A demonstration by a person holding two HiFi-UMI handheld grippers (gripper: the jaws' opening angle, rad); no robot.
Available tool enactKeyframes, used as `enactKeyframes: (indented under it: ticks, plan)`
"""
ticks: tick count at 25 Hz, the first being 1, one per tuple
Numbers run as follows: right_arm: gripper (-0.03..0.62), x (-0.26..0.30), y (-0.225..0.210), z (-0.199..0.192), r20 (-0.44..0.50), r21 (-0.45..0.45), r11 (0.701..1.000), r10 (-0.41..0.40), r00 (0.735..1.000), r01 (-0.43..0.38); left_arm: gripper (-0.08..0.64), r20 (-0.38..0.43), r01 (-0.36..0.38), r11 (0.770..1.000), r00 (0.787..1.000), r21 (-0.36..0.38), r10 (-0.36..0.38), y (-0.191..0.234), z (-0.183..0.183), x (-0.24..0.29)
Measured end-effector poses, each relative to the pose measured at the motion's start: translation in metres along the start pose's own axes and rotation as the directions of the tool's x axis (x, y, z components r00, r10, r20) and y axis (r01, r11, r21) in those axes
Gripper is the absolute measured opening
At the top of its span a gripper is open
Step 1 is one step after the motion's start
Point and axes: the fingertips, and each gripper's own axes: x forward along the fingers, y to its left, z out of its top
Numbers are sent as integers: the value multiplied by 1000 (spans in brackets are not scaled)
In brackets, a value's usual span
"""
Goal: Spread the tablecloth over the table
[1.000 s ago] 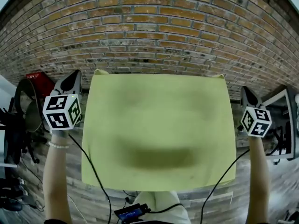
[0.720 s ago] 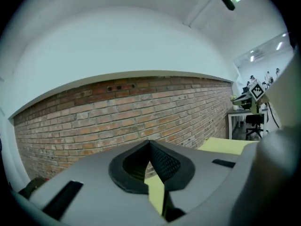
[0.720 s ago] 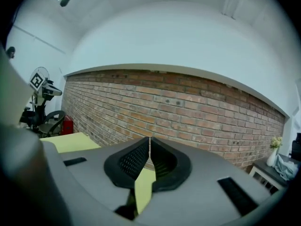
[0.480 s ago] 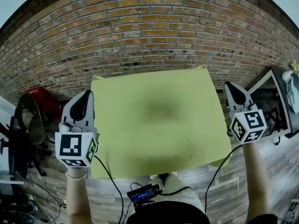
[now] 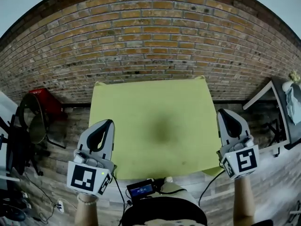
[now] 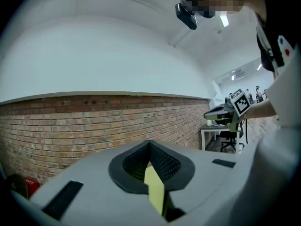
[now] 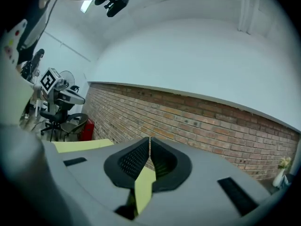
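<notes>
Pulled left gripper point(image 5: 107, 122) and right gripper point(image 5: 221, 111) nearer since a second back, each clamped tight on a near corner of the yellow tablecloth point(image 5: 155, 121); looked smoother, less saggy.

Tablecloth point(image 5: 150, 121) near corners partly hidden behind left claw point(image 5: 104, 123), right claw point(image 5: 225, 112); desk point(image 5: 281, 108) cut by right edge

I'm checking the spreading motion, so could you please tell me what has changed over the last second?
The left gripper and the right gripper have drawn down the head view, toward the person. The yellow-green tablecloth, blurred and billowing before, now looks flat and sharp. Nothing was let go: both grippers stay shut on the tablecloth.
</notes>
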Motion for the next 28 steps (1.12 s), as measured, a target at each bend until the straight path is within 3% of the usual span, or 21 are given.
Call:
enactKeyframes:
  ticks: [4, 8, 12, 14, 19, 25, 28]
  plan:
    - [38, -3, 17, -8, -18, -40, 999, 14, 1000, -15, 14, -5, 8, 1000, 1000, -14, -8, -20, -8, -4]
    - [38, -4, 29, -19, -13, 31, 999, 36, 999, -35, 14, -17, -17, 1000, 1000, 12, 18, -33, -13, -7]
    - [38, -4, 34, -26, 7, 99, 994, 45, 999, -45, 14, -62, -35, 999, 998, -15, 34, -44, -23, -4]
    - [38, -6, 35, -32, -1, 118, 992, 37, 999, -37, 14, -95, -21, 999, 995, -32, 18, -53, -31, -3]
    - [38, -7, 39, -47, -28, 154, 987, 43, 999, -38, 14, -87, 14, 995, 996, -102, -23, -69, -38, 7]
    - [38, -3, 50, -51, -37, 158, 984, 89, 995, -82, 14, -102, 32, 996, 994, -82, -40, -74, -49, 12]
    - [38, -2, 54, -53, -44, 153, 984, 104, 994, -96, 14, -98, 39, 993, 994, -109, -50, -80, -47, 16]
